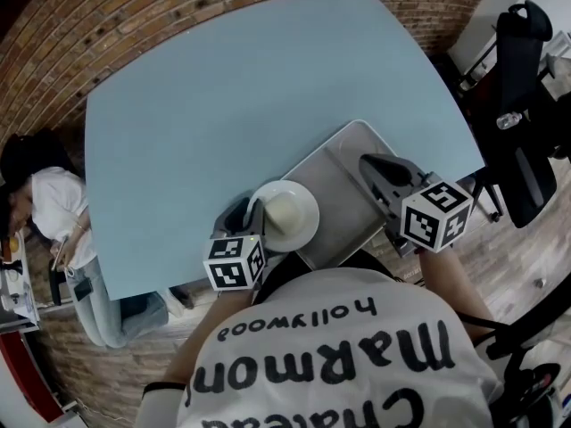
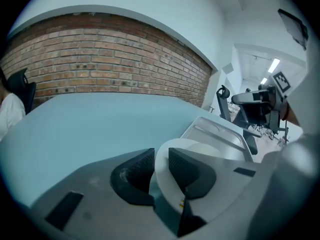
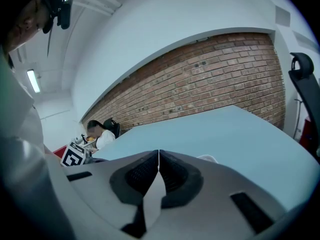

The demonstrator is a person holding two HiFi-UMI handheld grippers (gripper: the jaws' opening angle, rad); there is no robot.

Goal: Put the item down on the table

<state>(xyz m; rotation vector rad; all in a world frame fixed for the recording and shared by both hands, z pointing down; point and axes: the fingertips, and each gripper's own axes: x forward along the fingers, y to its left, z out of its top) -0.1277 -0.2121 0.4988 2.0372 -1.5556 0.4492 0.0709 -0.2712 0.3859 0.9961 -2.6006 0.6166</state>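
A white plate is gripped at its rim by the left tongs, at a corner of the metal tray.

The words "hollywood", "marmon" and "Chatea" can be read upside down in the head view on the white shirt of the person holding the tongs, and black-and-white square markers are carried on each cube. The left tongs' jaws are held narrowly apart by the white plate's rim, which is clamped between them. The plate is seen at the tray's near left corner, overlapping the tray's edge and the near edge of the light blue surface. Whether it rests on anything cannot be told. The right tongs are closed, jaws touching and nothing gripped, over the tray's right side.
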